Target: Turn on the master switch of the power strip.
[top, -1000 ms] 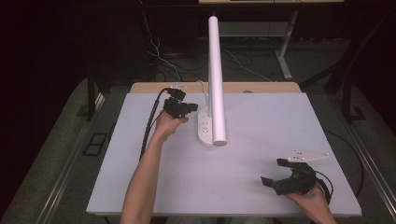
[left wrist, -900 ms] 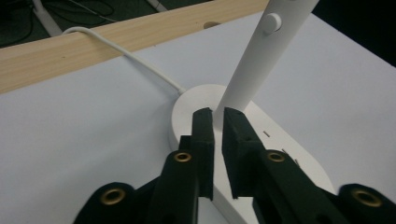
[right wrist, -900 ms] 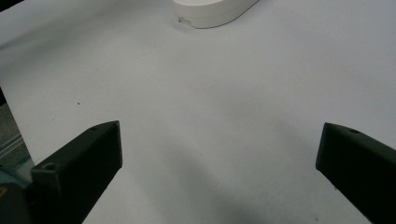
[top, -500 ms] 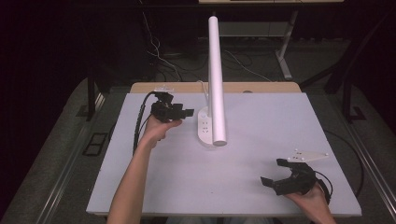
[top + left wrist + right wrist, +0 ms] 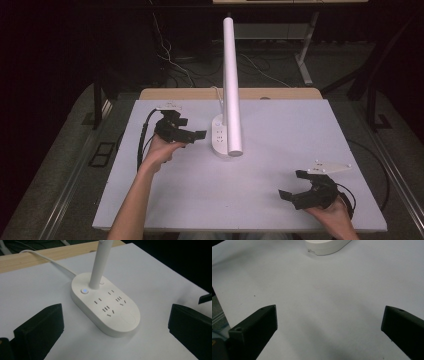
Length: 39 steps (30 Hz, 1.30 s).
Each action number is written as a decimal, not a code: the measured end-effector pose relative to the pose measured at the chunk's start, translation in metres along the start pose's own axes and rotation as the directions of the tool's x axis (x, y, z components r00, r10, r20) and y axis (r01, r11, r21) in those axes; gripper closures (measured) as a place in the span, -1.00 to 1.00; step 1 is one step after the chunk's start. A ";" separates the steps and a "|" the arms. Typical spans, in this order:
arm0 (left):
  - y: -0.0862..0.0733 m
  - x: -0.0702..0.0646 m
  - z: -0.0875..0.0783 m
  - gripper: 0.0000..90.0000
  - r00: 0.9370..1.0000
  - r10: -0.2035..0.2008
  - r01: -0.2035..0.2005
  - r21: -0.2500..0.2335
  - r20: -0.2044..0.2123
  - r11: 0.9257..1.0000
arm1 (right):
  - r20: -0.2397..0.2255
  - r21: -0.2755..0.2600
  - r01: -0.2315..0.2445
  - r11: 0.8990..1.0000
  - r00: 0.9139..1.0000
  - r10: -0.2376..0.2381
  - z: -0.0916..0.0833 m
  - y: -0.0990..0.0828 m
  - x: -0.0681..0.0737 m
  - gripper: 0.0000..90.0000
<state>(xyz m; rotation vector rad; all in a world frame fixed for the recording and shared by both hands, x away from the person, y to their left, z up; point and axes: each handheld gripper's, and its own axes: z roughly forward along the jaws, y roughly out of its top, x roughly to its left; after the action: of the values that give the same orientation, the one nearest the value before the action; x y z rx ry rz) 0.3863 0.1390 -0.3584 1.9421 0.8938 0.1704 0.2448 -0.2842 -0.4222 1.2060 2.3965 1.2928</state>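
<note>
Lamp base (image 5: 105, 308) is sitting on the white surface (image 5: 280, 130), toward its far middle, with the white lamp arm (image 5: 231, 85) rising from it and leaning toward my side. I am reading a lit blue button (image 5: 85, 291) beside the arm's foot and several socket slots on the base's top. A white cord (image 5: 47, 261) is running from the base toward the wooden far edge.

I am holding the left gripper (image 5: 192, 134) just left of the base, pointed at it; its fingers have just been opening and are now standing wide, released, with the base ahead of them and untouched.

I am resting the right gripper (image 5: 295, 186) near the front right corner, well apart from the base, fingers spread wide and grasping nothing.
</note>
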 end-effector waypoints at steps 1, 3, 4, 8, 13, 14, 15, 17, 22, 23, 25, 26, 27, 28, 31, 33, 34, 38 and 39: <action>-0.002 -0.002 -0.002 -1.00 1.000 0.008 -0.008 0.002 -0.004 1.000 | 0.001 0.001 0.002 1.000 1.000 -0.002 0.000 0.000 0.000 -1.00; -0.006 -0.005 -0.005 -1.00 1.000 0.010 -0.010 -0.001 -0.003 1.000 | 0.001 0.001 0.004 1.000 1.000 -0.004 0.000 0.000 0.001 -1.00; -0.007 -0.007 -0.007 -1.00 1.000 0.008 -0.008 -0.006 -0.002 1.000 | 0.001 0.002 -0.001 1.000 1.000 0.001 0.000 0.000 0.001 -1.00; -0.015 -0.012 -0.014 -1.00 1.000 0.020 -0.020 -0.016 -0.014 1.000 | -0.002 0.001 0.004 1.000 1.000 -0.004 0.001 0.000 0.001 -1.00; -0.025 -0.017 -0.022 -1.00 1.000 0.012 -0.013 -0.039 -0.016 0.999 | 0.002 0.001 0.007 1.000 1.000 -0.007 0.001 0.001 0.002 -1.00; -0.027 -0.018 -0.024 -1.00 1.000 0.013 -0.013 -0.036 -0.017 0.999 | 0.001 0.001 0.008 1.000 1.000 -0.008 0.001 0.001 0.002 -1.00; -0.029 -0.019 -0.026 -1.00 1.000 0.012 -0.013 -0.038 -0.020 0.999 | 0.000 0.001 0.008 1.000 1.000 -0.008 0.001 0.001 0.002 -1.00; -0.033 -0.021 -0.029 -1.00 1.000 0.009 -0.010 -0.050 -0.019 0.999 | -0.003 0.001 0.006 1.000 1.000 -0.006 0.001 0.001 0.003 -1.00; -0.044 -0.025 -0.037 -1.00 1.000 -0.005 0.003 -0.088 -0.020 0.996 | 0.001 -0.001 0.005 1.000 1.000 -0.005 0.001 0.001 0.002 -1.00; -0.047 -0.026 -0.038 -1.00 1.000 -0.005 0.004 -0.089 -0.020 0.996 | 0.001 -0.002 0.004 1.000 1.000 -0.004 0.001 0.001 0.002 -1.00; -0.054 -0.028 -0.040 -1.00 1.000 -0.007 0.005 -0.092 -0.021 0.996 | -0.001 -0.005 0.005 1.000 1.000 -0.005 0.000 0.001 0.002 -1.00; -0.057 -0.030 -0.041 -1.00 1.000 -0.008 0.006 -0.094 -0.020 0.996 | -0.001 -0.006 0.004 1.000 1.000 -0.004 0.000 0.001 0.003 -1.00; -0.060 -0.031 -0.042 -1.00 1.000 -0.012 0.010 -0.096 -0.019 0.995 | -0.002 -0.007 0.001 1.000 1.000 -0.001 0.000 0.001 0.003 -1.00; -0.064 -0.033 -0.043 -1.00 1.000 -0.012 0.010 -0.095 -0.016 0.995 | -0.002 -0.007 0.000 1.000 1.000 0.000 0.000 0.001 0.003 -1.00; -0.073 -0.037 -0.044 -1.00 1.000 -0.011 0.010 -0.098 -0.013 0.995 | -0.005 -0.007 -0.001 1.000 1.000 0.001 0.001 0.001 0.004 -1.00; -0.079 -0.041 -0.045 -1.00 1.000 -0.015 0.013 -0.099 -0.017 0.995 | -0.009 -0.006 -0.002 1.000 1.000 0.002 0.001 0.001 0.004 -1.00; -0.082 -0.042 -0.045 -1.00 1.000 -0.018 0.016 -0.098 -0.019 0.995 | -0.009 -0.006 -0.002 1.000 1.000 0.002 0.001 0.001 0.004 -1.00; -0.093 -0.047 -0.044 -1.00 1.000 -0.022 0.020 -0.091 -0.015 0.996 | -0.009 -0.008 -0.005 1.000 1.000 0.005 0.001 0.000 0.004 -1.00; -0.096 -0.048 -0.043 -1.00 1.000 -0.020 0.018 -0.087 -0.014 0.996 | -0.009 -0.010 -0.003 1.000 1.000 0.003 0.001 0.000 0.003 -1.00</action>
<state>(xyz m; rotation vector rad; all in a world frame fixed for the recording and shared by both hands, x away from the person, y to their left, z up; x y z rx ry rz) 0.2822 0.1652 -0.4019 1.8533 0.9001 0.2098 0.2434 -0.2816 -0.4219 1.2041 2.3917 1.3124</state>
